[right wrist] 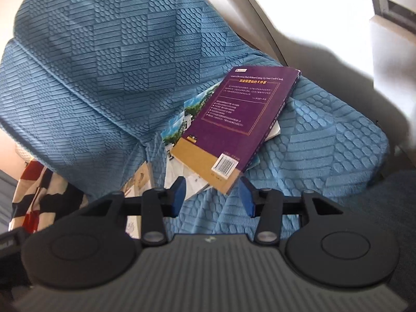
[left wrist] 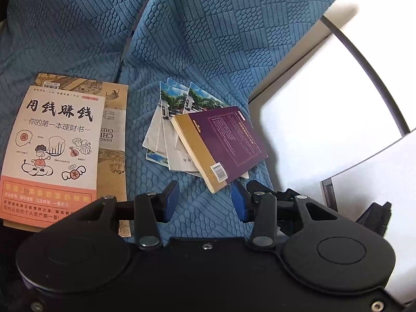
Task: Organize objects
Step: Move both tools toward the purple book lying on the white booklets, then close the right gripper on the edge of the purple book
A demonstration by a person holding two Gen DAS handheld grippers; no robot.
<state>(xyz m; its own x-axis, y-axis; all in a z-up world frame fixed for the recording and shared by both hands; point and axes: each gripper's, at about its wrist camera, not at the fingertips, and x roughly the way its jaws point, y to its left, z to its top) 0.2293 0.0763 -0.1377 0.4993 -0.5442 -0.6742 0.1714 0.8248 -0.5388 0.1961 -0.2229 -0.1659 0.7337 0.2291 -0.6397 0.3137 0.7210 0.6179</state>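
- A sofa (left wrist: 221, 39) under a blue cover quilted in squares of ribs and ovals fills both views; its seat bears all the books.
- The purple book (left wrist: 228, 140) lies face down near the seat's middle, barcode toward the cameras, tilted atop a fanned pile of thin booklets (left wrist: 166, 135).
- Left of the purple book, apart from it, an orange book (left wrist: 54, 150) with cartoon figures lies on a tan book (left wrist: 114, 130).
- Right of the purple book, a white surface (left wrist: 325, 119) with a dark rail is washed out by glare; what it is I cannot tell.
- The left gripper (left wrist: 205, 201) hovers just before the purple book's near corner, blue fingers spread, nothing between them.
- The right gripper (right wrist: 212, 195) hangs at the same corner, fingers parted; the corner shows in the gap, but no pad presses it.
- In the right view, a red, white and black striped cloth (right wrist: 39, 195) shows far left of the purple book, cut off by the gripper body.
- The booklets' titles are too small to read.
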